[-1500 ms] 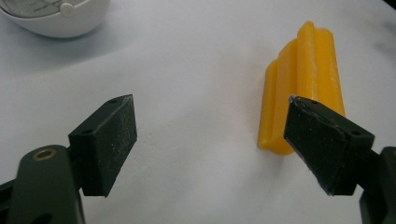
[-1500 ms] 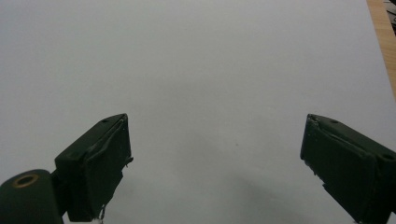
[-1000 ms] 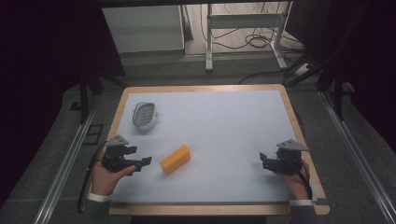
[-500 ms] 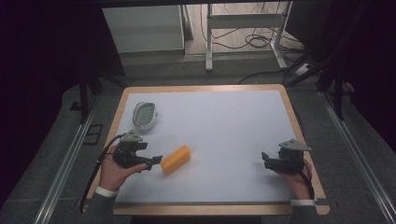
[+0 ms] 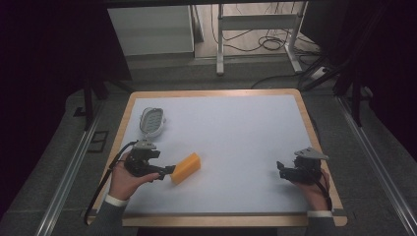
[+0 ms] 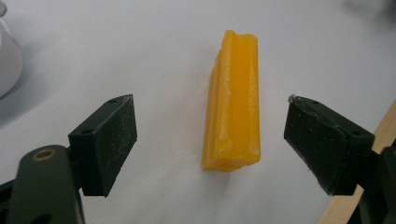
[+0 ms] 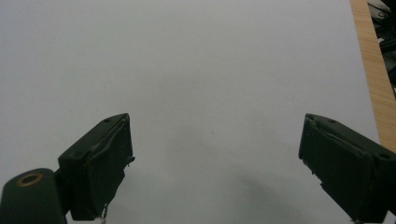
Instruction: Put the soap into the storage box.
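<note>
A yellow-orange block lies flat on the white table top, left of the middle. My left gripper is open, its tips just short of the block's near end. In the left gripper view the block runs lengthwise away from me between the two spread jaws, a little ahead of the left gripper, and touches neither pad. My right gripper is held low near the table's right edge, open. The right gripper has nothing but bare white surface between its jaws.
A white oval dish-like object lies at the back left of the table; its edge shows at the far left of the left gripper view. The wooden rim borders the white surface. Beyond the table are metal legs and cables on the floor.
My left gripper has moved right along the table toward the block, from the left edge until its tips are at the block's end. The right gripper has barely shifted.
</note>
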The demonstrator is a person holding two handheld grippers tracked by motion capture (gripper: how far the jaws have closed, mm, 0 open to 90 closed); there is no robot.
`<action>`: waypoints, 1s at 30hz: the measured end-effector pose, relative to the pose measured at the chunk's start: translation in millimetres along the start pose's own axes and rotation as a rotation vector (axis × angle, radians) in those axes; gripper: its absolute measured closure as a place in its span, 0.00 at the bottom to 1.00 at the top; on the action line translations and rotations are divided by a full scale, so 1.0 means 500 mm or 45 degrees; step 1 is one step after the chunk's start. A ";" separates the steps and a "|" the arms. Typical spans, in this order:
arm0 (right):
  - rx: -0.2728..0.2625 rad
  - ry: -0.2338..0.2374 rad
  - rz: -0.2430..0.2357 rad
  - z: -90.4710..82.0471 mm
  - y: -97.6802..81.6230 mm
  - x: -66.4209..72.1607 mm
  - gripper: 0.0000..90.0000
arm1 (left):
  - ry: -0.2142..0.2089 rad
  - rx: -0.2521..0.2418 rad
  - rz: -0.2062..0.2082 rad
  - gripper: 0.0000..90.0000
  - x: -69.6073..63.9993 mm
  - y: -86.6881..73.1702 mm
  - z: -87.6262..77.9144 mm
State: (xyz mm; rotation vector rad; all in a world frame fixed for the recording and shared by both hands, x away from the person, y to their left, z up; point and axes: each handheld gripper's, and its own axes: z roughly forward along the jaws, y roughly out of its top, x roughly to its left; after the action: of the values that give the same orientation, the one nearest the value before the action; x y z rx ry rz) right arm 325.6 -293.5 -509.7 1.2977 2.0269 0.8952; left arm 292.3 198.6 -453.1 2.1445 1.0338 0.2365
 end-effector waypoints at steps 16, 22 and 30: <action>0.025 -0.002 -0.002 0.002 -0.003 0.000 0.11 | -0.036 0.091 0.052 0.21 -0.025 0.035 0.053; 0.039 -0.010 0.003 0.004 -0.005 -0.002 0.11 | -0.037 0.142 0.047 0.23 -0.027 0.035 0.082; 0.057 -0.020 -0.007 0.006 -0.007 0.000 0.11 | -0.038 0.206 0.037 0.28 -0.029 0.033 0.111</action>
State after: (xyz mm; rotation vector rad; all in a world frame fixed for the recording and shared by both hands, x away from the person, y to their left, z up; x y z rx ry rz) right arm 326.1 -293.9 -514.2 1.3189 2.0477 0.8390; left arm 317.4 151.3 -479.1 2.3017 1.0364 0.1383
